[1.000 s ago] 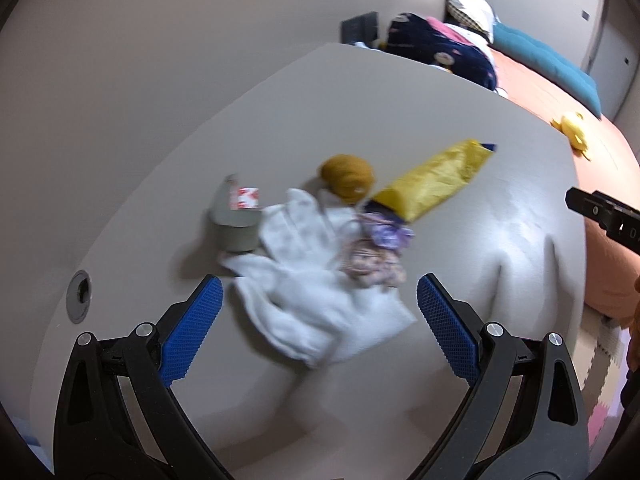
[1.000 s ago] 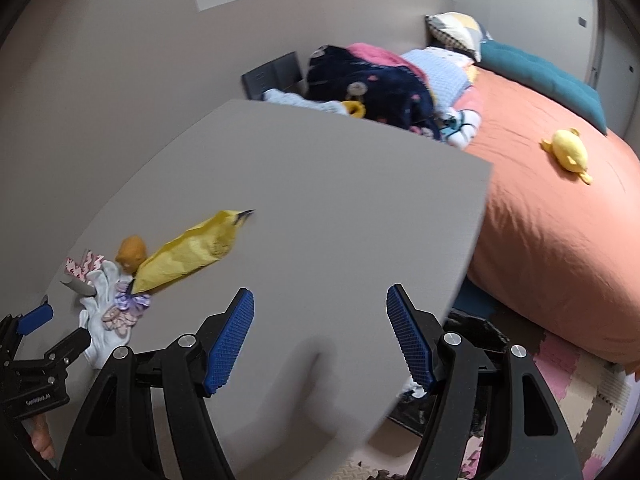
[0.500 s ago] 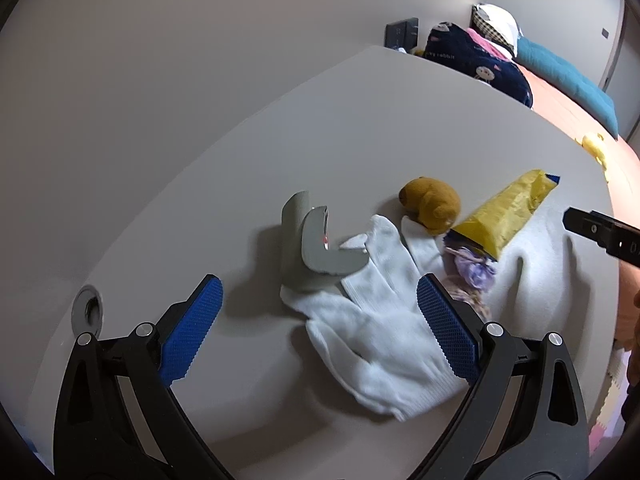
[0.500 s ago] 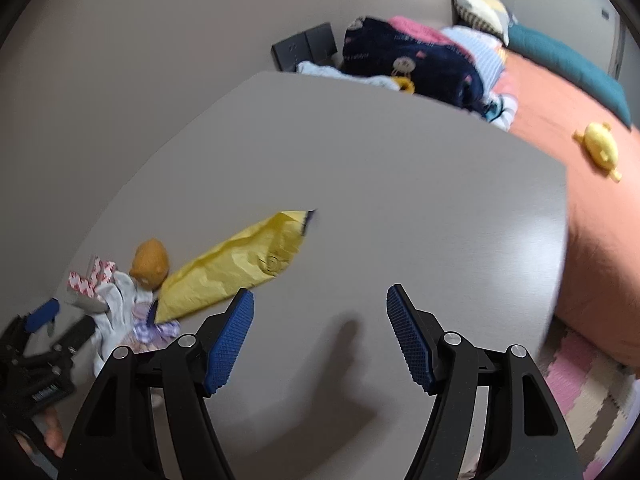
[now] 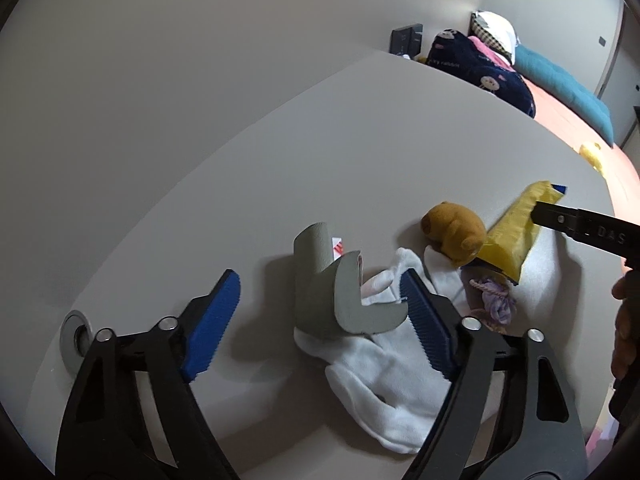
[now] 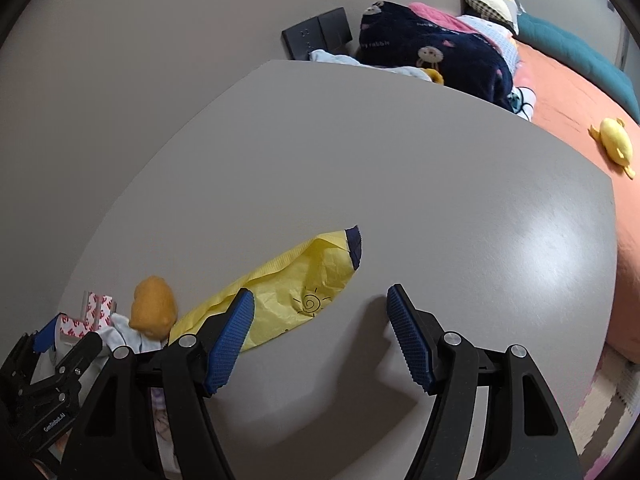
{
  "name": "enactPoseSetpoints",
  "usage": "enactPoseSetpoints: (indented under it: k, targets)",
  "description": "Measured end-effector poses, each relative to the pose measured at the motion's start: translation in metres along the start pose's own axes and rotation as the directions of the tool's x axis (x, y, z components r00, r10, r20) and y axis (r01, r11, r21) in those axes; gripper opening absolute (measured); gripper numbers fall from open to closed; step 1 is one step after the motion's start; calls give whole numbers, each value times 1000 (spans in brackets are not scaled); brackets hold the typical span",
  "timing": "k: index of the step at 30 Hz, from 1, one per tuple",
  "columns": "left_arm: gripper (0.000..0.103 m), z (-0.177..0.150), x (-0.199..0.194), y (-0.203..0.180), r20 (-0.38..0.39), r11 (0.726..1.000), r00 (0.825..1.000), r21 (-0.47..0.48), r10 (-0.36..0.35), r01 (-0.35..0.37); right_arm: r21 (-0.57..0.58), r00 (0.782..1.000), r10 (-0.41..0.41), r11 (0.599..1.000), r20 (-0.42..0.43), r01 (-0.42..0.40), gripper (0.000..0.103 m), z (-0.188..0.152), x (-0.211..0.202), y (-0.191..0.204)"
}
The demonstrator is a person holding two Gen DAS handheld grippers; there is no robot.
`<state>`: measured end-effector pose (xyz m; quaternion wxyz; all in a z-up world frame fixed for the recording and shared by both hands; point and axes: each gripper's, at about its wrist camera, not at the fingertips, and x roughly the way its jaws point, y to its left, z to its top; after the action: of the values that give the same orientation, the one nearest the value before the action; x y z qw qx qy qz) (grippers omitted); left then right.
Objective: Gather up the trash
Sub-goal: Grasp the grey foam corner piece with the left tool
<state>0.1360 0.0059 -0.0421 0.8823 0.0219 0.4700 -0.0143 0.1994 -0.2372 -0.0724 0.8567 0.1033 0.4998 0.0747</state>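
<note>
- While my left claw [image 5: 320, 312] straddles the grey foam corner piece [image 5: 340, 296], its jaws have just been narrowing; the piece sits between the blue pads, the right pad looks to be against its edge, the left pad stands clear, so I count it as not yet gripped.
- That foam piece stands on the grey bench [image 5: 360, 152], partly on top of a white glove [image 5: 384, 376], with red-and-white backing tape showing on its inner face.
- Just beside the glove lies a small brown plush toy [image 5: 454, 228], touching the lower end of a yellow wrapper [image 6: 296, 292].
- A bundle of purple cord [image 5: 498, 304] sits at the wrapper's open end, next to the glove.
- My right claw [image 6: 320, 332] hangs over the bench with its jaws apart and nothing between them; its left pad overlaps the wrapper in that camera's view, though I cannot tell if it touches.
- From the left camera, one finger of the right claw reaches in over the wrapper's far end, and a bit of a hand [image 5: 624, 320] shows at the edge.
- A round metal grommet [image 5: 74, 340] is set in the bench near the left claw.
- Beyond the bench is a bed [image 6: 580, 92] with an orange cover, a dark blue blanket [image 6: 432, 60] and a yellow duck toy [image 6: 614, 144].
</note>
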Motion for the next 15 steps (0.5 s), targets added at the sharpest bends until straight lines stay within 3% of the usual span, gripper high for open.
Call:
enactPoseSetpoints:
  k: [2,4,6,7,9,15]
  targets:
    - [68,0,2,0,-3,1000,1000,8,-3,3,-1,1000,2,1000,3,-2,66,2,1,2]
    - [59,0,4,0,-7,1000,1000,12,-12,12,-3,1000,18,1000,1,-18,57,4,4,3]
    - [42,0,6,-1,-17,1000,1000,14,-25,25,-17,999,35,999,-5,-35,35,5,5,5]
    - [40,0,7,0,-22,999,999,12,-29,29,-23,999,42,999,-11,-42,30,6,5,7]
    - [34,-1,8,1,-25,1000,999,7,-29,29,-29,999,46,998,-19,-47,3,6,6,8]
    - [32,-4,-8,7,26,1000,1000,-4,-15,15,-33,998,59,998,-4,-59,1,-1,-3,7]
